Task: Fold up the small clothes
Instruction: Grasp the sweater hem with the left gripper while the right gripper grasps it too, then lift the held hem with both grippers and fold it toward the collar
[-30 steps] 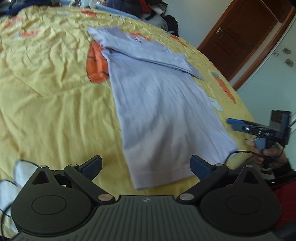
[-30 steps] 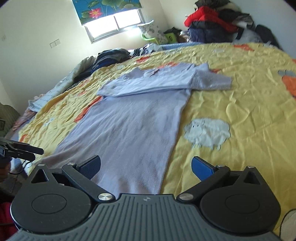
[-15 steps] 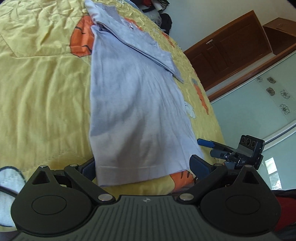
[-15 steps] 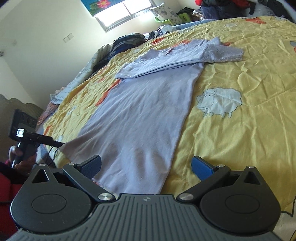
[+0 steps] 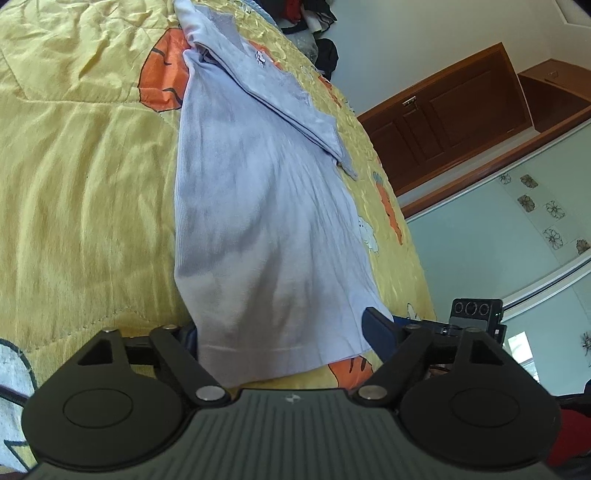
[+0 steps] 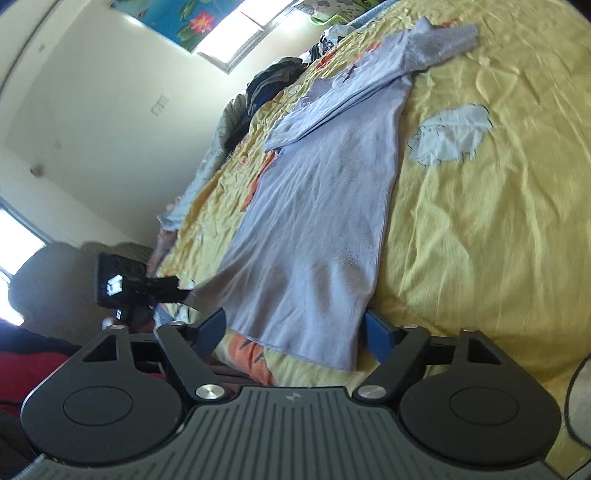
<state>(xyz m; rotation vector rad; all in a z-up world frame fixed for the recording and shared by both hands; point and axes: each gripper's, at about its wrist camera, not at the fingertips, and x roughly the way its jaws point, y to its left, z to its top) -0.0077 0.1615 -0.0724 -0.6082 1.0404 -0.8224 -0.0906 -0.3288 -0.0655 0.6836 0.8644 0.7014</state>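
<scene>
Count of items on and around the bed

One lilac garment [image 5: 266, 229], lying lengthwise with its two sleeves folded across the top. One yellow bedspread [image 5: 74, 184] carrying printed figures: two sheep [image 6: 452, 134] countable across the two views, at least two orange patches beside the garment, one carrot near the bed's far edge. Two handheld grippers: left gripper [image 5: 282, 334] and right gripper [image 6: 295, 326], each with two blue-padded fingers [image 5: 376, 328]. One brown wooden door [image 5: 454, 122]. One window [image 6: 251, 33], with one flower-print blind [image 6: 173, 20] above it. Two heaps of dark clothes at the bed's far edges; individual pieces cannot be counted.
</scene>
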